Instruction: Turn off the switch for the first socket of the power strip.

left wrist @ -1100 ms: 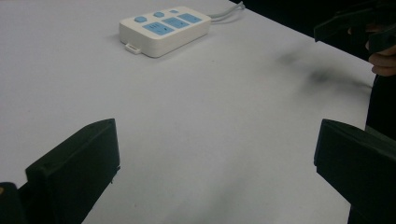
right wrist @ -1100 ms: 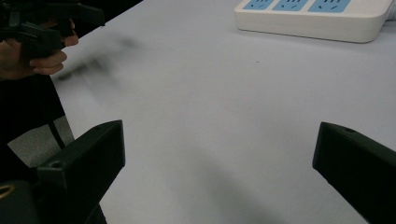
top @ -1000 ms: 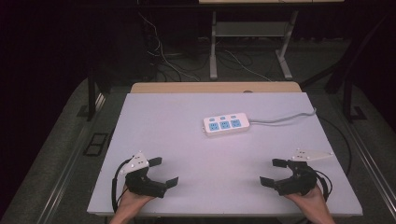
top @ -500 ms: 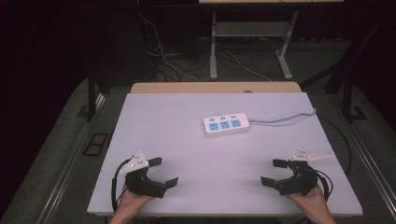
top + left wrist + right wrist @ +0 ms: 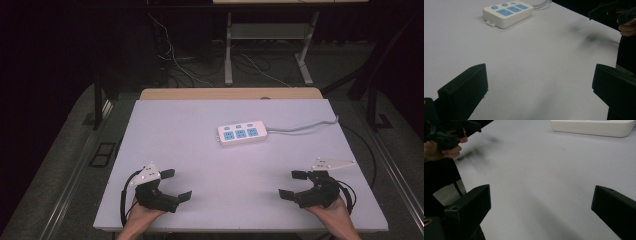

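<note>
Two black two-jaw grippers sit low at the near edge of the pale grey table top [image 5: 175, 130], and we see almost nothing different from the frames a second and half a second ago: both hands rest where they were, and nothing on the table has shifted. Our left gripper [image 5: 176, 185] is at the near left corner with its jaws spread wide and nothing between them; in the left gripper view the same two jaws frame bare table. Our right gripper [image 5: 293, 184] is at the near right, equally released and empty, its jaws pointing inward toward the middle.

What we have nearest to work with, the white plastic power strip with blue sockets [image 5: 242, 133], lies flat past the middle of the table, well apart from both grippers, with its pale grey cable [image 5: 305, 128] running off toward the right edge. In the left gripper view the strip [image 5: 507, 13] sits far ahead, slightly left of centre.

Since nothing has moved, we judge that the work has not started: no reach is under way, and the strip is untouched. Either hand would have to travel forward across open table to get to it.
</note>
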Available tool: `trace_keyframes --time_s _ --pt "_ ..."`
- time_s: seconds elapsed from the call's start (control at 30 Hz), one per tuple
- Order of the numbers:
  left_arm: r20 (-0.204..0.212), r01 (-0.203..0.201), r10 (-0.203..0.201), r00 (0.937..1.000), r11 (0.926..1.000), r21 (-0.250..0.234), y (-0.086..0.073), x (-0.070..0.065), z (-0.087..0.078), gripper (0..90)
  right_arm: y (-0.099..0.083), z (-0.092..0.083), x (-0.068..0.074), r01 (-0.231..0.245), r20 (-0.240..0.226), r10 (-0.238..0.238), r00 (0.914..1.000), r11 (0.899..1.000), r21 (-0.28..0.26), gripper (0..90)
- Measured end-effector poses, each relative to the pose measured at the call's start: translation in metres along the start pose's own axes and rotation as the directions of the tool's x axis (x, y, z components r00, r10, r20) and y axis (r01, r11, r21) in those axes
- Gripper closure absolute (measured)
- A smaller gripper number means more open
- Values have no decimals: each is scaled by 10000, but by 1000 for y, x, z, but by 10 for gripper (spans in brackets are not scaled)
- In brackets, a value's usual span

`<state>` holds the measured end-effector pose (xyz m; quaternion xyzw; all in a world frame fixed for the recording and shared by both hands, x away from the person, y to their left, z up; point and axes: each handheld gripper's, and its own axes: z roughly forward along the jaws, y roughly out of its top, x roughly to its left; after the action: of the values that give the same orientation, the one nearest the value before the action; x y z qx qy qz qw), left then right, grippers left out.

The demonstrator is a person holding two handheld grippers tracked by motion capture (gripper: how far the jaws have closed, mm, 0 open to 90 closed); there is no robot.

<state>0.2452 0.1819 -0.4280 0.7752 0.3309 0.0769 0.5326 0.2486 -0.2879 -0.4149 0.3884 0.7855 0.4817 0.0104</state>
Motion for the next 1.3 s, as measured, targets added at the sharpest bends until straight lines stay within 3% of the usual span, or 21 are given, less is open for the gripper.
trace_keyframes --time_s 0.2,1.3 --pt "9 -10 10 10000 10000 60 0 0 0 0 3 3 0 202 -98 -199 9998 9990 403 22" --pt "17 28 -28 10000 9999 146 -1 1 1 0 36 5 -7 470 -326 -443 9985 9951 875 23"
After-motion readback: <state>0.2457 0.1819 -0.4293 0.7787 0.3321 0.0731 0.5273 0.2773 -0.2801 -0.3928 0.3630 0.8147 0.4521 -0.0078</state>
